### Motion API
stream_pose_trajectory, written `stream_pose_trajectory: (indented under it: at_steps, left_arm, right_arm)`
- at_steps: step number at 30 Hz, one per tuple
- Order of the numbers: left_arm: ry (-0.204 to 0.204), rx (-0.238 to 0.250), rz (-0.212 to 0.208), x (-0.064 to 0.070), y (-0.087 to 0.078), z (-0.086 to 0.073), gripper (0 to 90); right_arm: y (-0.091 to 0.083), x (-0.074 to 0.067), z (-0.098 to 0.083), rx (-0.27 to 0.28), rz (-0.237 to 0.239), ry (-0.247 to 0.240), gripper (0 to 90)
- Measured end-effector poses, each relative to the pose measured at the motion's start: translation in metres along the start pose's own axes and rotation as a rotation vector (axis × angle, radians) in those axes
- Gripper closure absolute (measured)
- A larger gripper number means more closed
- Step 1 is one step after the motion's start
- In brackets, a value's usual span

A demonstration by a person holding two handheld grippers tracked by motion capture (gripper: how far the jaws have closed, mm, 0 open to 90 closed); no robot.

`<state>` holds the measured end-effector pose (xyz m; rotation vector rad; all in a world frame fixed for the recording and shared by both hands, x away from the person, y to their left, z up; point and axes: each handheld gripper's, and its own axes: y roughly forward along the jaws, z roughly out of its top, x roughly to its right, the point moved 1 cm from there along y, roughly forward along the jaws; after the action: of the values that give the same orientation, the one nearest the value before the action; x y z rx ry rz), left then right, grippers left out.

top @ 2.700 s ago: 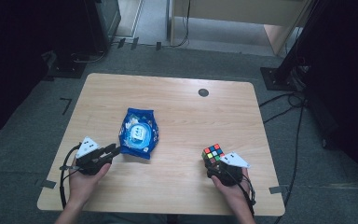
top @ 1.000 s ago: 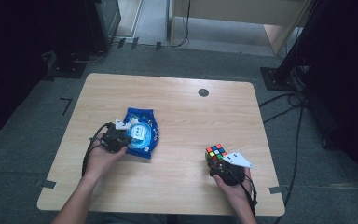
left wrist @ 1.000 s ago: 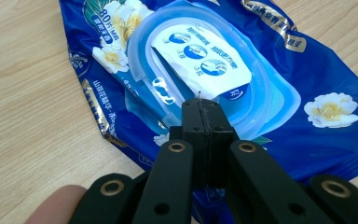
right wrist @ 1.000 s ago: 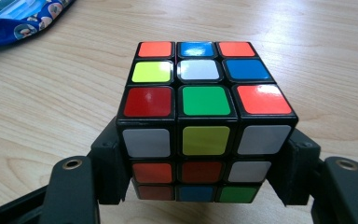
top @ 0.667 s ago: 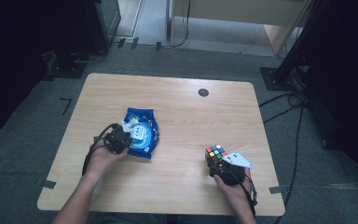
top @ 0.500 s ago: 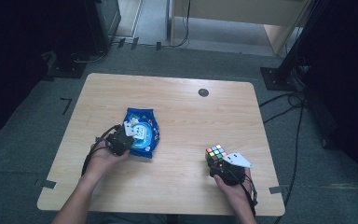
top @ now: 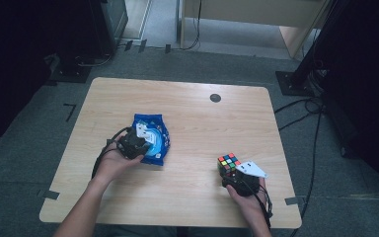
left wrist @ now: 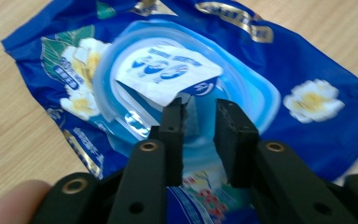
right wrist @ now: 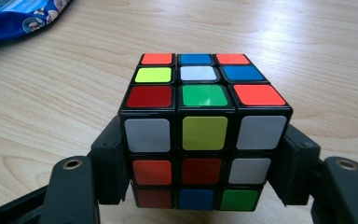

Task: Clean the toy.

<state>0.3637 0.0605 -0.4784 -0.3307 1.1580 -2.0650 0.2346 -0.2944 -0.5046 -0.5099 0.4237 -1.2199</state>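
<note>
Lying flat on the left half of the wooden table [top: 187, 113]: a blue wipes pack [top: 150, 138], flower-printed, crinkled, its long side running away from the near edge. Hovering over the pack's near end and pointing down at it: the left gripper [top: 137, 143], carried in the left hand [top: 112, 163], cable looping off toward the table's left side. Seen along the left gripper [left wrist: 199, 122] in the left gripper view: jaws having just been opening, now standing a little apart, a narrow gap showing between the black pads [left wrist: 172, 128]. Peeling up from the pack [left wrist: 177, 79] just ahead of those pads: the white label flap [left wrist: 165, 74], its free corner lifting off the pale blue lid ring [left wrist: 242, 91]; whether the left pad is touching the flap's edge, impossible to tell through the blur. Nothing being pinched between the pads. Well apart, on the right half of the table near the front edge: a scrambled cube [top: 228, 163] resting on the wood. Closing on it from the near side: the right gripper [top: 232, 173] in the right hand [top: 249, 202], grey plate on top. Seen in the right gripper view: jaws pressing the cube [right wrist: 204, 135] on its two opposite sides, low down, the right gripper [right wrist: 204, 168] holding it square, a corner of the blue pack [right wrist: 23, 16] showing at upper left.
</note>
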Motion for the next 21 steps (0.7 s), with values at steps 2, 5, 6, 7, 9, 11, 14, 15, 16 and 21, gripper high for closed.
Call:
stream_pose_trajectory:
  at_steps: [2,5,6,7,9,11,14,15,16,21]
  left_arm:
    - [-0.025,0.032,0.009,-0.002,0.000,0.001,67.6]
    - [-0.047,0.064,0.034,-0.005,0.001,0.002,65.1]
    - [-0.052,0.076,0.036,-0.006,0.001,0.002,64.0]
    - [-0.061,0.083,0.037,-0.007,0.002,0.002,63.1]
    - [-0.084,0.085,0.051,-0.009,0.006,0.003,57.9]
    - [-0.096,0.060,0.057,-0.009,0.011,0.003,53.5]
    - [-0.095,0.034,0.087,-0.006,0.018,0.002,51.5]
    - [-0.103,0.035,0.098,-0.006,0.017,0.002,55.0]
    - [-0.107,0.040,0.112,-0.007,0.017,0.002,60.8]
    - [-0.074,0.095,0.131,-0.007,0.011,0.003,90.0]
  right_arm:
    - [0.000,0.000,0.000,-0.001,0.000,-0.001,34.5]
    - [-0.001,0.001,-0.001,-0.003,-0.002,0.001,34.5]
    - [0.000,0.001,-0.001,-0.004,-0.001,0.000,34.5]
    - [0.000,0.001,-0.001,-0.006,0.000,0.001,34.5]
    - [0.000,0.000,-0.001,-0.010,0.001,-0.001,34.5]
    - [0.001,-0.001,-0.001,-0.007,0.001,-0.009,34.5]
    - [0.001,-0.003,-0.002,-0.010,0.006,-0.008,34.5]
    - [0.002,-0.003,-0.002,-0.011,0.006,-0.011,34.5]
    - [0.002,-0.004,-0.002,-0.011,0.006,-0.011,34.5]
    - [0.003,-0.004,-0.002,-0.007,0.010,-0.013,34.6]
